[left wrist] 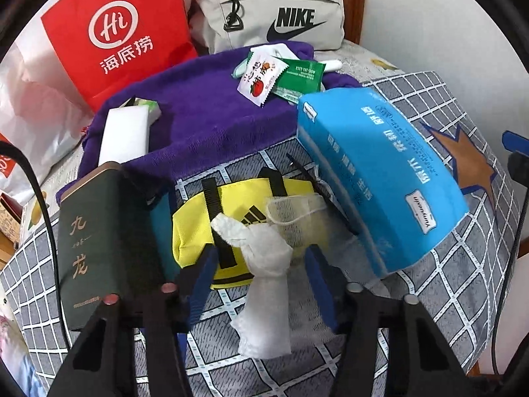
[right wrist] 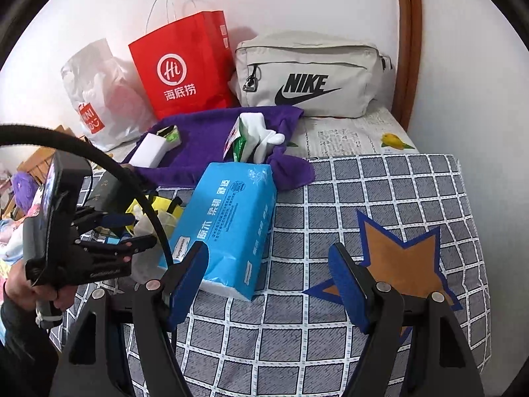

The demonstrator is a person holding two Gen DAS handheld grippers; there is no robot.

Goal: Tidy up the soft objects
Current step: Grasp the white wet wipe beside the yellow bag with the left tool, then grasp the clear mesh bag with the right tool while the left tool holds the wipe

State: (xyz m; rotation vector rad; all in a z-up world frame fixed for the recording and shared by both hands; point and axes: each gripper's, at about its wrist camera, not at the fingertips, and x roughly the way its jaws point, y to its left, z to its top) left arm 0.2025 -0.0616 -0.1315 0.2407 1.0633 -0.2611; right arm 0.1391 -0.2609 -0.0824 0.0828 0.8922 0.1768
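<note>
Soft items unsorted on checked bedspread: white wipe lies over yellow pouch, blue tissue pack alongside. Left gripper brackets wipe, pads not touching; right gripper open, empty. Sorting barely begun.

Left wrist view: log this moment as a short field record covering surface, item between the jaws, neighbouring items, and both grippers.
surface: grey checked bedspread
between jaws: crumpled white tissue, pads not pressing it
under tissue: yellow fabric pouch
right of pouch: blue soft tissue pack, tilted
left of pouch: dark green book
behind: purple towel
left gripper: open, astride tissue
right gripper: open, empty
</note>
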